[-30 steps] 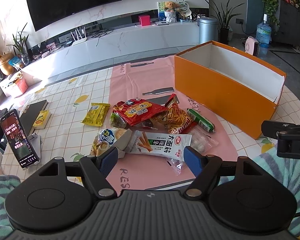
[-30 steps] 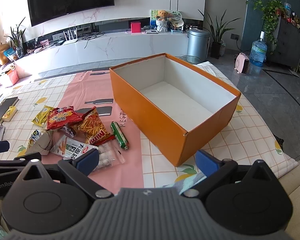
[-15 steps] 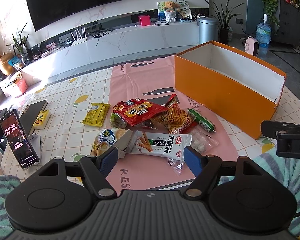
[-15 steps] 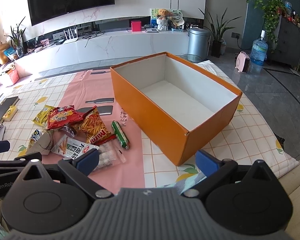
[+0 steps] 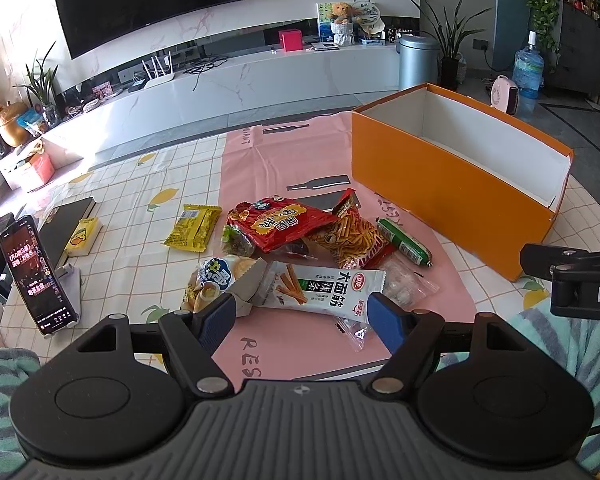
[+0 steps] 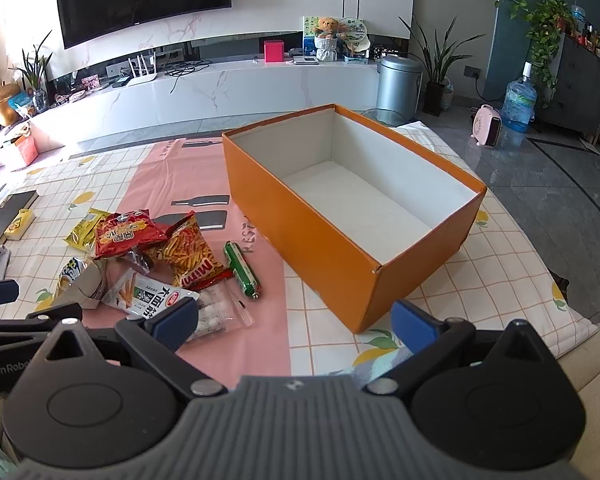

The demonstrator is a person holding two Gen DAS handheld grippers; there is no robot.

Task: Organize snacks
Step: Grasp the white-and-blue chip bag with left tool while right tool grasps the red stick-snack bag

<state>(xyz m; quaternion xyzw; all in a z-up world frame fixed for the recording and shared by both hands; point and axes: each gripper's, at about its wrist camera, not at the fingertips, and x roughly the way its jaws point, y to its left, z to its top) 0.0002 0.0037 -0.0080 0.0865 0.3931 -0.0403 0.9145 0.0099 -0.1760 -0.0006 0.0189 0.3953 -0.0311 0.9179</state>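
We see our left claw (image 5: 302, 318) at the lower centre of its frame, fingers spread apart and gripping nothing, low over the near edge of the snack pile (image 5: 300, 252) on the worktop (image 5: 140, 200). Our right claw (image 6: 294, 324) at the bottom of its view is likewise spread wide and empty. The orange box (image 6: 312, 240) sits open at centre right there, with the green sausage (image 6: 242, 270) just left of it.

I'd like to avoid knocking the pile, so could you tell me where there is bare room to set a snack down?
The orange box shows a bare white floor. Pink cloth is free between the left gripper and the white noodle-stick packet. It is crowded from the yellow packet to the green sausage.
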